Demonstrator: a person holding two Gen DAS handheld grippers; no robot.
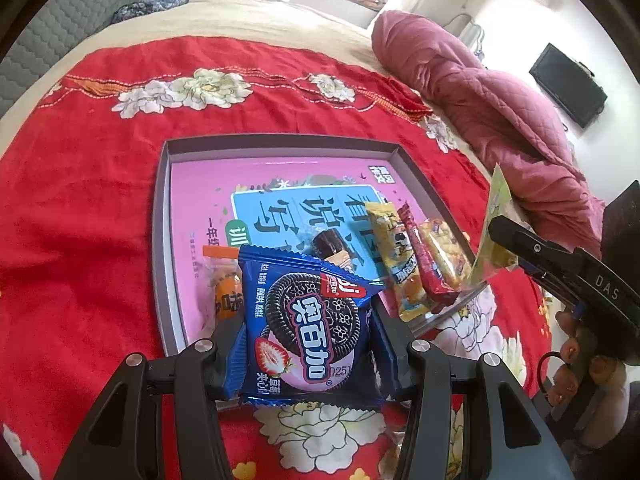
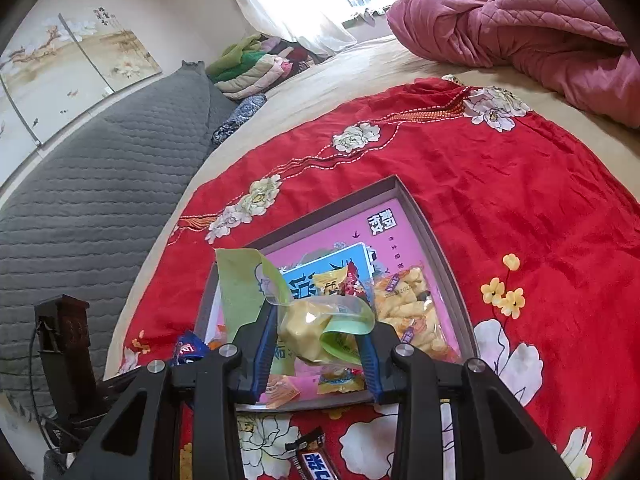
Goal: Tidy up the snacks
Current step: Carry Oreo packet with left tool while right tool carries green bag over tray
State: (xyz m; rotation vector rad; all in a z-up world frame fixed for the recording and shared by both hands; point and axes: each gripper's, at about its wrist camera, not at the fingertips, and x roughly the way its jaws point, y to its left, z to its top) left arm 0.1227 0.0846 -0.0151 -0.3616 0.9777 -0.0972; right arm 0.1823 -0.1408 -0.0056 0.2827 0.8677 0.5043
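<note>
My left gripper is shut on a blue cookie pack with a dark sandwich cookie and a strawberry printed on it, held over the near edge of the grey tray. The tray has a pink printed bottom and lies on the red flowered cloth. My right gripper is shut on a green-and-clear packet with a pale yellow snack inside, above the tray's near side. That packet and the right gripper show at the right of the left wrist view, with fingers of a hand below.
Inside the tray lie a yellow packet, a red stick pack, a bag of yellow crisps and an orange snack. A dark snack bar lies on the cloth before the tray. A pink quilt is bunched at the far right.
</note>
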